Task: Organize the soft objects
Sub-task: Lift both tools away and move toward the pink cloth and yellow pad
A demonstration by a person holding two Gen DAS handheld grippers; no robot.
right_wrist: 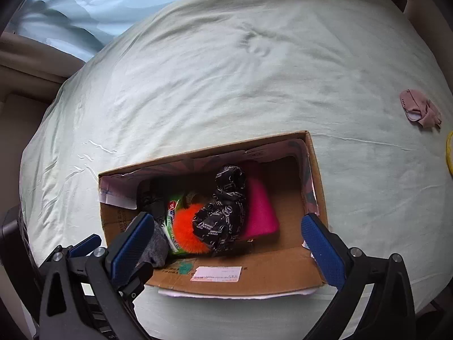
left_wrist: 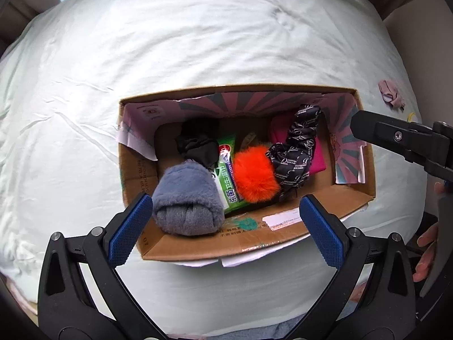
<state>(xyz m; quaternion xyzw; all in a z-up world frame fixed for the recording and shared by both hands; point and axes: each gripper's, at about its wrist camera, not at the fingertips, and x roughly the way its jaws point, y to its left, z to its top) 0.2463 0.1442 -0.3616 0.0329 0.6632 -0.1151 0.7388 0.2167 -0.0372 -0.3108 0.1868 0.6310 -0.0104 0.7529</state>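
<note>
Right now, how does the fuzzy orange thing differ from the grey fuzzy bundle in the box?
The orange pom-pom is bright, long-haired and roundish; the grey bundle is dull, short-piled and rolled, with a knitted end showing. The orange one sits mid-box on a green packet; the grey one fills the left end. Both are soft, inside the cardboard box.

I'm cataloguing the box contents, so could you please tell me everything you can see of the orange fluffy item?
The orange fluffy item is a rounded puff of long, bright, fur-like fibres, lying loose near the middle of the open cardboard box. It rests against the green wipes packet on one side and the black printed scrunchie on the other. Its underside is hidden. Neither gripper touches it.
</note>
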